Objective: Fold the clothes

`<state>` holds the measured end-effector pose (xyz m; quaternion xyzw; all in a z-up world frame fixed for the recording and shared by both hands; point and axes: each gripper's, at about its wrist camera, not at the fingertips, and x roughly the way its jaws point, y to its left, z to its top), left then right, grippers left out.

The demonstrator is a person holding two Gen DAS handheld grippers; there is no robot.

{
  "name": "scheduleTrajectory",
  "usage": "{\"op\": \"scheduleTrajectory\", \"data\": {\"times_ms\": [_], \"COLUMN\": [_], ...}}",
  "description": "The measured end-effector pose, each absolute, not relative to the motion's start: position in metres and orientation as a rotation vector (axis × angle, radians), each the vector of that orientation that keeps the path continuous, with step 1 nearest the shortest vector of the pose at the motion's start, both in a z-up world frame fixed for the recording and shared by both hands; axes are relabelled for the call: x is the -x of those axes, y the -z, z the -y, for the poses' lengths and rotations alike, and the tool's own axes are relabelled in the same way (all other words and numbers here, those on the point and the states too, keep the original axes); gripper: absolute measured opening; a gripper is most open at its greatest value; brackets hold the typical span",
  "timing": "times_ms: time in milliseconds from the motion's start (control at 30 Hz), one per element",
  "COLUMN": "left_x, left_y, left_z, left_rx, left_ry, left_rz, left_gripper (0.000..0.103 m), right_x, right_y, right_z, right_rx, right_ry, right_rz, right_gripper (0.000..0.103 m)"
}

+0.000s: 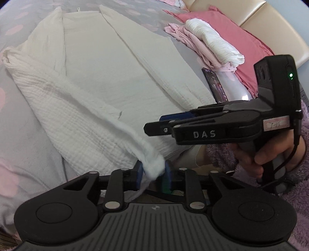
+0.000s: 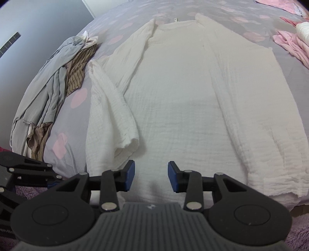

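A white crinkled garment (image 1: 108, 77) (image 2: 183, 96) lies spread open on the bed, collar at the far end. Its left sleeve (image 2: 112, 115) is folded inward over the body. My left gripper (image 1: 153, 170) is shut on a bunched edge of this garment at its near left side, and the cloth rises in a taut ridge to the blue pads. In the left wrist view my right gripper (image 1: 154, 125) hovers over the near hem, held in a hand. Its own view shows the right gripper (image 2: 151, 174) open just above the cloth, with nothing between its pads.
Folded pink and white clothes (image 1: 208, 46) (image 2: 291, 44) rest on a pink pillow (image 1: 245, 40) at the right, by a beige headboard (image 1: 251, 11). A phone (image 1: 215, 85) lies beside the garment. Grey and striped clothes (image 2: 54, 86) are heaped at the left on the dotted sheet (image 2: 77, 98).
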<state>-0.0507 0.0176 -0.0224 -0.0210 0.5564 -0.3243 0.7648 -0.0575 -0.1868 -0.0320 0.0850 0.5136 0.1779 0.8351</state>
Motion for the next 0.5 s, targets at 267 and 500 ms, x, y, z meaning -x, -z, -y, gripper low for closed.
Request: {"op": "scheduleTrajectory", "data": {"times_ms": [267, 500], "left_x": [0.043, 0.017], "left_y": [0.015, 0.010], "left_z": [-0.028, -0.053], "left_rx": [0.035, 0.033], "left_ry": [0.660, 0.552], "left_rz": [-1.210, -1.232], "left_gripper": [0.043, 0.043], "right_x": [0.051, 0.037], "right_y": [0.027, 0.036], "right_z": [0.187, 0.167], "right_rx": [-0.185, -0.103], "right_ry": [-0.411, -0.483], "right_rz": [-1.030, -1.003], "right_gripper": [0.041, 0.051]}}
